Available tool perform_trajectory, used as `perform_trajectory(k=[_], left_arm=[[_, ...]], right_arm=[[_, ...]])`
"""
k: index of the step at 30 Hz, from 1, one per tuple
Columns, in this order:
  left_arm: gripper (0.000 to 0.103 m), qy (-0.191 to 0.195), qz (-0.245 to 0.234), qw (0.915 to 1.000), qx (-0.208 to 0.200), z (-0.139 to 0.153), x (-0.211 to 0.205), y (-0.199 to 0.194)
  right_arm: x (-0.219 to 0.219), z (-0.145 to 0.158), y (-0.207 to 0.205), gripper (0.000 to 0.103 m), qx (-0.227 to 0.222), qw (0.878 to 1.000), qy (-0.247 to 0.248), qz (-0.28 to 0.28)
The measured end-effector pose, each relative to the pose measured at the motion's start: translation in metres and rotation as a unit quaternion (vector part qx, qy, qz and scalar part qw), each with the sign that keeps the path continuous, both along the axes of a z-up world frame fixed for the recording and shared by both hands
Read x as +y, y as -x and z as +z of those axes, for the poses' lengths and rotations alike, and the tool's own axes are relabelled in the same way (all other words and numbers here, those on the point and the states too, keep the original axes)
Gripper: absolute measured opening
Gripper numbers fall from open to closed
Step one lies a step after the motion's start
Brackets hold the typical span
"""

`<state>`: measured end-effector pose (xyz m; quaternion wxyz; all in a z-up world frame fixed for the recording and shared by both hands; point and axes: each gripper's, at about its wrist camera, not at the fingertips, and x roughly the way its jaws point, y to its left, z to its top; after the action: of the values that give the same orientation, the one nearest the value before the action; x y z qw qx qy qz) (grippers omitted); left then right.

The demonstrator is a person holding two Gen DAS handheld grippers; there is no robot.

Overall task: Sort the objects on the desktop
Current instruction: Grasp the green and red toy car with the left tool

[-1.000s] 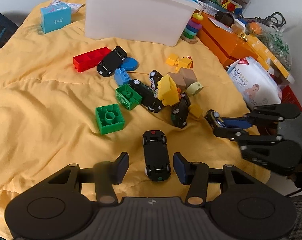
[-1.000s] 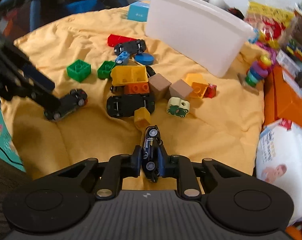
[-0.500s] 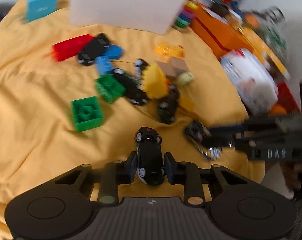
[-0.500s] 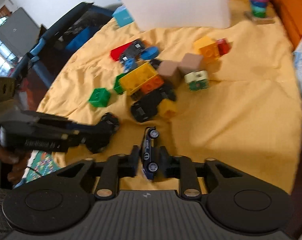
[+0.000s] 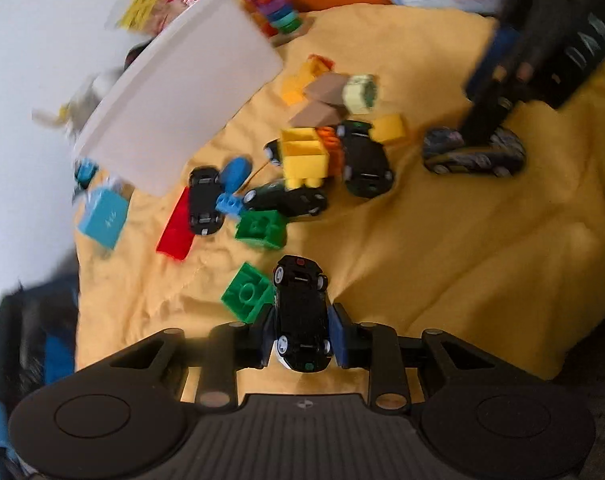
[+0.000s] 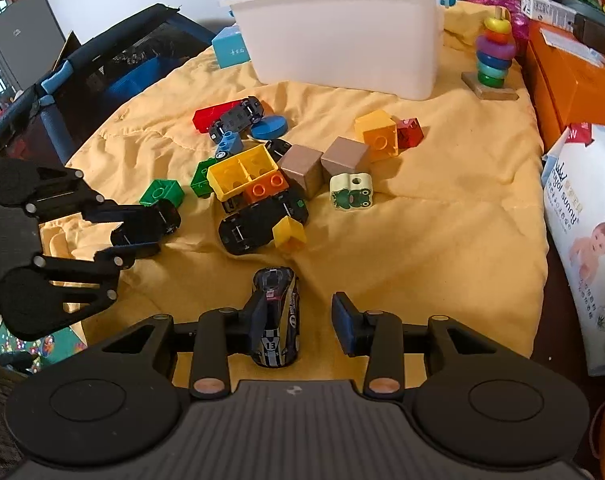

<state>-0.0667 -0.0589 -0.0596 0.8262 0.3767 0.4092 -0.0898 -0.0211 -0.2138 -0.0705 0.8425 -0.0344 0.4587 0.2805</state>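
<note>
Since a second ago the left gripper (image 5: 301, 334) has closed around the black toy car (image 5: 301, 316) that lay loose between its spread fingers, and its view has rolled, so the white plastic bin (image 5: 174, 108) now slants toward ten o'clock as a blurred slab whose contents cannot be read. Both blue pads press the car's flanks; its nose points away, and its tail hides the gap beneath it. Touching the car at nine o'clock sits a green building block (image 5: 246, 296). The right gripper (image 6: 298, 322), which pinched the dark blue racing car (image 6: 277, 316) a second ago, is opening its jaws: the left pad lies against or just in front of the car's side, the right pad stands clear, and the car rests on the yellow blanket (image 6: 442, 248) between them, its rear partly cut off by the gripper body. In the left wrist view that same car is a smeared dark shape at two o'clock, with the right gripper's fingers above it too blurred to read. From the right wrist view the left gripper appears at nine o'clock, its far finger masking most of the black car. Beyond, at twelve o'clock, the heap of blocks and cars overlaps: a yellow hollow brick (image 6: 242, 174) covers an orange one, and an upturned black car (image 6: 262, 224) lies half under them.
</note>
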Motion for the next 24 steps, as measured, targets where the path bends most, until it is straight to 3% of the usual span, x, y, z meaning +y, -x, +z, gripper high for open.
perform_trajectory(k=[1, 4, 6, 8, 13, 16, 21, 24], left_arm=[[0.033, 0.007, -0.009, 0.9999, 0.001, 0.002, -0.002, 0.003], [0.042, 0.073, -0.018, 0.9971, 0.01, 0.016, -0.002, 0.008], [0.042, 0.137, -0.015, 0.9897, 0.039, 0.022, -0.002, 0.008], [0.042, 0.178, -0.008, 0.9822, 0.06, 0.022, -0.001, 0.008], [0.042, 0.214, -0.002, 0.9744, 0.069, 0.021, 0.004, 0.012], [0.042, 0.215, 0.008, 0.9748, 0.058, 0.024, 0.002, 0.013], [0.047, 0.262, 0.052, 0.9627, 0.044, 0.037, 0.023, 0.008], [0.048, 0.261, 0.082, 0.9606, 0.051, 0.031, 0.035, -0.002]], right_arm=[[0.001, 0.0, 0.001, 0.042, -0.001, 1.0, 0.001, 0.001], [0.003, 0.0, 0.003, 0.042, -0.002, 1.0, 0.006, 0.004], [0.003, -0.001, 0.003, 0.042, -0.001, 1.0, 0.006, 0.006], [0.003, 0.0, 0.004, 0.042, -0.001, 1.0, 0.004, 0.006], [0.002, 0.001, 0.005, 0.043, -0.002, 1.0, 0.0, 0.012], [0.002, 0.001, 0.006, 0.043, 0.0, 1.0, -0.001, 0.013], [0.005, 0.005, 0.011, 0.043, -0.005, 0.999, 0.005, 0.032], [0.007, 0.006, 0.012, 0.043, -0.015, 0.999, 0.014, 0.04]])
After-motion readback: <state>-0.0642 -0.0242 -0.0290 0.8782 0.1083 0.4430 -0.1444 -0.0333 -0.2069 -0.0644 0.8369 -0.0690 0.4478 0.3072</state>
